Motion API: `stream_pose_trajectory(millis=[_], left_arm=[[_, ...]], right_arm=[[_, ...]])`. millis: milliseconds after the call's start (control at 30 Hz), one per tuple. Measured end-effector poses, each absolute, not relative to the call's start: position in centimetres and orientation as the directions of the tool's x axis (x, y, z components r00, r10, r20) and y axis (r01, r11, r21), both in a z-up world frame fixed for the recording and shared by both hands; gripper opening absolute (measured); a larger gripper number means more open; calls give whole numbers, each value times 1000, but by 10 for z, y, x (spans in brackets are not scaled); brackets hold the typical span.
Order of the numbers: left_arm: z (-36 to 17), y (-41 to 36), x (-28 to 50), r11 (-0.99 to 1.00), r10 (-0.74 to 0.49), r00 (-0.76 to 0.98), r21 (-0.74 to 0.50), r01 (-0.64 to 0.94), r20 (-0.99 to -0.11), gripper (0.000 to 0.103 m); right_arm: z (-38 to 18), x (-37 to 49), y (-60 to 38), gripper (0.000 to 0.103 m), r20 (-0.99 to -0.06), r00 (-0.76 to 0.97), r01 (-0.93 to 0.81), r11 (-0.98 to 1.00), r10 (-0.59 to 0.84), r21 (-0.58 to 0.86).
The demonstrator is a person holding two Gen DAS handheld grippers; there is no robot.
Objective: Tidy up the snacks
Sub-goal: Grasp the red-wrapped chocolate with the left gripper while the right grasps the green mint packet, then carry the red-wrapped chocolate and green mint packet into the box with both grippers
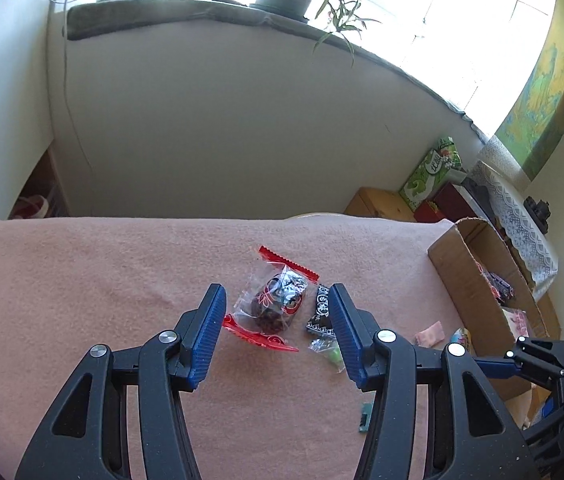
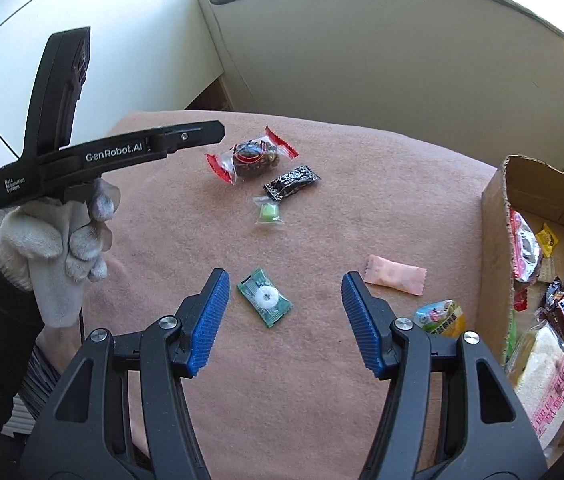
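While both tongs stand spread and empty, the left tongs [image 1: 278, 330] frame the red-edged clear snack packet [image 1: 276, 300], and the right tongs [image 2: 283, 316] hang above the green candy [image 2: 264, 301], suggesting pickups. Loose snacks lie on the pink-covered surface [image 2: 361, 208]; the cardboard box [image 2: 493, 240] waits right, unobstructed.

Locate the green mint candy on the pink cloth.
In the right wrist view the green mint candy lies flat between the open right gripper fingers, nearer the left one, left of the pink candy.
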State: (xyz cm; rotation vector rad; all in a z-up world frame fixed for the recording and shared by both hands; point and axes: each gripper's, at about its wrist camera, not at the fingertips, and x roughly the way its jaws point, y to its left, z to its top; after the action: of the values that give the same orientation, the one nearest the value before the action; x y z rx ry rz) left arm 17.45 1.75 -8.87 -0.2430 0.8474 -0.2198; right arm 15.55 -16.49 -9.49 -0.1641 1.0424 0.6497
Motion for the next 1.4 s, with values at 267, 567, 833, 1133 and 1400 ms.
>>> stream_pose_trajectory(millis=[267,567,833,1133,1400], left_arm=[[-99,-5,182,968,-251,621,-200,152,-743,52],[-113,-2,190,976,-219,603,-166,143,-767,52],[-126,-5,193,977,-211,584,-161,137,-784,52],[-126,1,193,973,-229,583,-186,134,-780,52],[-128,4,192,974,-224,593,-186,126,-773,38]], right_arm=[[-117,147,-136,61,-879,304,-650,755,368,91],[-139,147,-108,61,-910,277,-702,711,310,28],[-150,143,-99,61,-921,272,-727,686,278,-8],[-150,147,-101,61,-924,257,-726,688,282,9],[-142,150,-102,30,-927,247,-730,683,282,13]])
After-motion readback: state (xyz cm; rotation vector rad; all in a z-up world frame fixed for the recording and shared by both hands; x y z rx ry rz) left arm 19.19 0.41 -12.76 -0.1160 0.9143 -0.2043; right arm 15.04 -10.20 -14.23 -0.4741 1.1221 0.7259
